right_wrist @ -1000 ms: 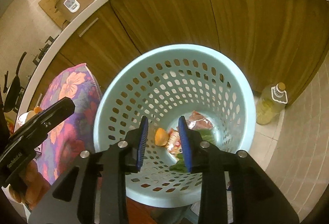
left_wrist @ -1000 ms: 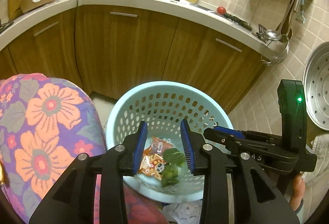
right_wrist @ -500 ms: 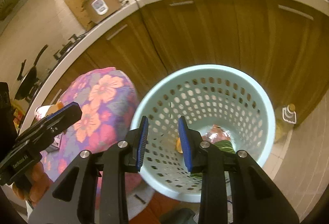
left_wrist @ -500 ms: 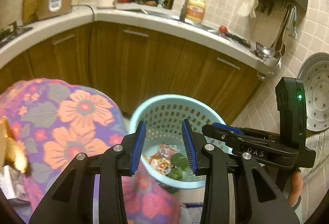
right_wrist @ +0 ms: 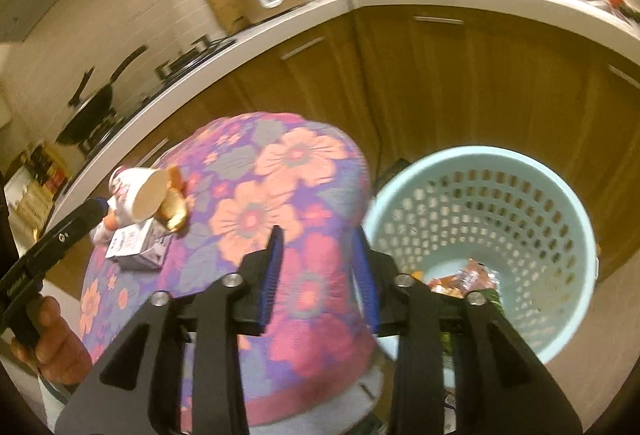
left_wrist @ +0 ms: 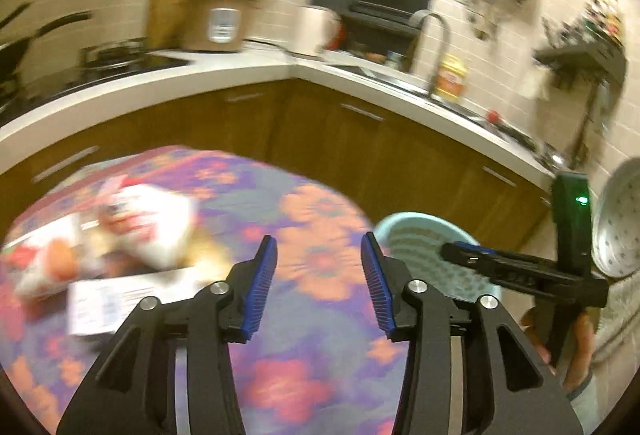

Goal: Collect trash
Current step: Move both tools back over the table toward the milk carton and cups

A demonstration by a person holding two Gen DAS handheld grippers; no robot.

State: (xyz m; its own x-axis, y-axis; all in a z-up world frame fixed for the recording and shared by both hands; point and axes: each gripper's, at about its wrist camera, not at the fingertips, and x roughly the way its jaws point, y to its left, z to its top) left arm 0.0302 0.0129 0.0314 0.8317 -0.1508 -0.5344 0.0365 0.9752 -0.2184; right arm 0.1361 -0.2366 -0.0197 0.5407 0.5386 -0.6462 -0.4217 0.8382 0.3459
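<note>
Both the left gripper (left_wrist: 318,275) and right gripper (right_wrist: 316,271) hang empty, fingers apart. Remaining trash sits on the floral surface (right_wrist: 280,171), far from the basket (right_wrist: 560,315): a tipped paper cup (right_wrist: 140,195), light and crushable, best pinched at its rim, beside a small carton (right_wrist: 136,249).

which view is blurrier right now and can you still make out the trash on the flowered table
Left wrist view: heavy motion blur, the trash pile only smeared white and red shapes. Right wrist view: sharper, a tipped cup and small carton readable on the flowered table, light blur on the basket rim. Both warm-lit, fisheye-curved counters.
</note>
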